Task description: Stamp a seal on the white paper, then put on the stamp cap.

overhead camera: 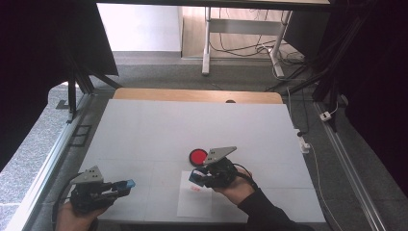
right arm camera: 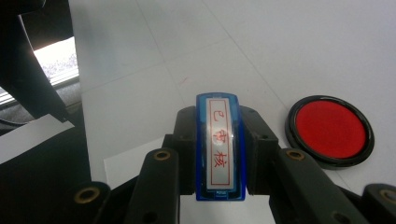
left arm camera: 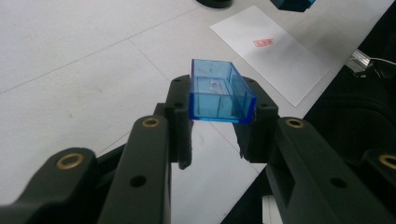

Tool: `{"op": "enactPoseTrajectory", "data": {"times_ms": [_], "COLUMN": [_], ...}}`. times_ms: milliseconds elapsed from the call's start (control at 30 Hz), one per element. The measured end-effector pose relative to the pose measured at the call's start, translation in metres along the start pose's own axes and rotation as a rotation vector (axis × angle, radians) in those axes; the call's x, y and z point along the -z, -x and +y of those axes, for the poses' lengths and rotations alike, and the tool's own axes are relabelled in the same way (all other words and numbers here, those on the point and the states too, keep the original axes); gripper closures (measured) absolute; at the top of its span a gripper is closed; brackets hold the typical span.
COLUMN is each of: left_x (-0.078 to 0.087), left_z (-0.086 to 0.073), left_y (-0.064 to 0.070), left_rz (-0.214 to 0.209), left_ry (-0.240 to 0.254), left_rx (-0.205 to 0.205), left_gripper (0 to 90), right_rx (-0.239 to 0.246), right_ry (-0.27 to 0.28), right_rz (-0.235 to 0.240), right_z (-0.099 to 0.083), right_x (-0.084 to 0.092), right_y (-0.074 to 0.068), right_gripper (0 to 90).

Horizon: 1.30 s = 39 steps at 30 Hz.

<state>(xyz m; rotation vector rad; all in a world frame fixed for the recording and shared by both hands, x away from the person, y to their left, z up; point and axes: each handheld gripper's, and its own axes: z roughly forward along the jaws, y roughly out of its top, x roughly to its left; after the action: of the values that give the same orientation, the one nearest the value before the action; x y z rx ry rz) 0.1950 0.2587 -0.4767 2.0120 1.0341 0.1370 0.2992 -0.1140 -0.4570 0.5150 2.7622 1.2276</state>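
black fingers (left arm camera: 180, 123) with brass rivets; dark sleeve (overhead camera: 267, 211).

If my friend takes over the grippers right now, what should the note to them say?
Left gripper: shut on the clear blue cap, held near the table's front left corner.
Right gripper: shut on the blue stamp, held above the white paper.
Red ink pad: open, just beyond the paper.
Done: a red stamp mark is on the paper.
Left, probably: put the cap back on the stamp.
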Motion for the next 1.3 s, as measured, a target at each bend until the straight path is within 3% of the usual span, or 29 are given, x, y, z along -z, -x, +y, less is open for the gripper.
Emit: {"op": "enactPoseTrajectory", "data": {"times_ms": [600,1100,1300], "left_x": [0.001,0.002,0.0], "left_z": [0.0,0.0,0.005], "left_y": [-0.004,-0.006,0.0], "left_rz": [-0.03,-0.062,-0.084], "left_ry": [0.006,0.021,0.029], "left_rx": [0.021,0.031,-0.015], "left_gripper": [68.7,68.7,68.6], "right_rx": [0.008,0.021,0.025], "right_ry": [0.078,0.088,0.095], "right_rz": [-0.003,0.011,0.016], "right_z": [0.013,0.018,0.019], "right_x": [0.023,0.028,0.031], "right_y": [-0.002,-0.006,-0.006], "right_gripper": [70.7,70.7,70.7]}}
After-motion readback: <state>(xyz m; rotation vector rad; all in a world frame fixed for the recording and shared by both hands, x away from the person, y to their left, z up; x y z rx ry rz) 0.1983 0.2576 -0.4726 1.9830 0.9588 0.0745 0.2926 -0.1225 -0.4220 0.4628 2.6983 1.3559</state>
